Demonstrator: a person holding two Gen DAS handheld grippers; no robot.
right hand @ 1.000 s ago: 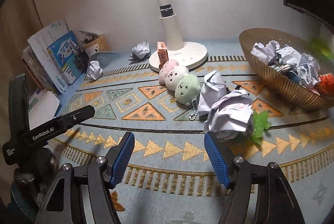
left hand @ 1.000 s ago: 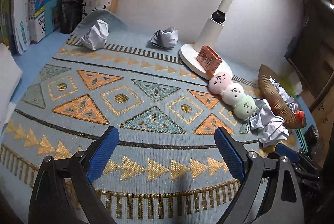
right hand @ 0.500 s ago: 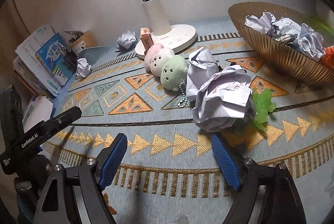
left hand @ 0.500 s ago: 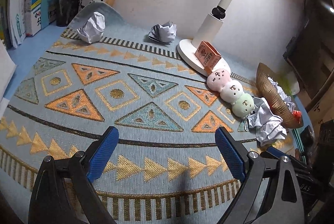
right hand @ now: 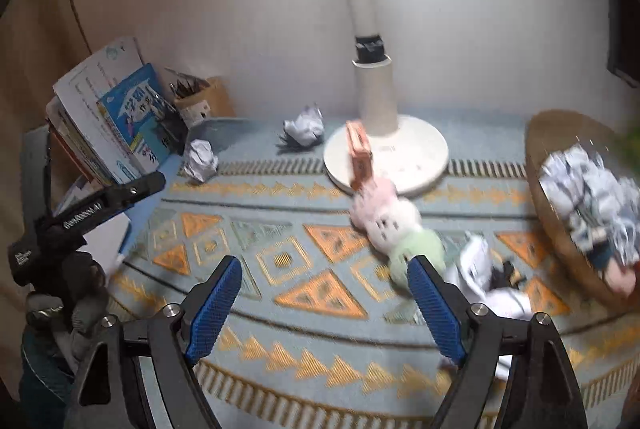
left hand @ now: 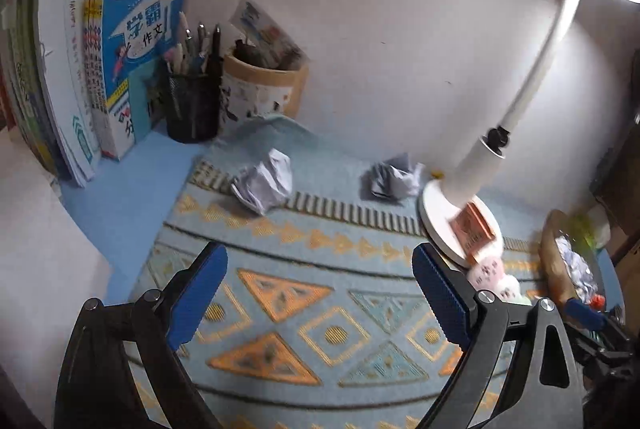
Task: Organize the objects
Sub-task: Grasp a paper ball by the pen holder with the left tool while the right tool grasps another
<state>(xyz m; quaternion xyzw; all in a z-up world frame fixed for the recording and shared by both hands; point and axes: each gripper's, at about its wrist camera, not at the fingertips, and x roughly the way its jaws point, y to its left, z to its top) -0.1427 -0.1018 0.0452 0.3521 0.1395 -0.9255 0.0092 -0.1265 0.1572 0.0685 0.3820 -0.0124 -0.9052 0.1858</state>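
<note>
Two crumpled paper balls lie at the mat's far edge, one (left hand: 264, 183) on the left and one (left hand: 394, 179) by the lamp base; the right wrist view shows them too (right hand: 202, 159) (right hand: 306, 125). More crumpled paper (right hand: 480, 269) lies just right of my right gripper's right finger. The gold basket (right hand: 536, 165) at the right holds several paper balls. My left gripper (left hand: 319, 251) hangs open over the mat, empty. My right gripper (right hand: 325, 263) is opening its jaws, with nothing between them.
A pink, white and green plush (right hand: 384, 225) lies mid-mat, with an orange box (right hand: 360, 153) on the white lamp base (right hand: 404, 153). Books (left hand: 132, 61), a black pen holder (left hand: 192, 105) and a beige cup (left hand: 260, 93) line the back left corner.
Both grippers have lifted and drawn back over the mat. The right jaws have spread wider, and the nearby crumpled paper now sits off to the right. The left view now faces the back left corner.
</note>
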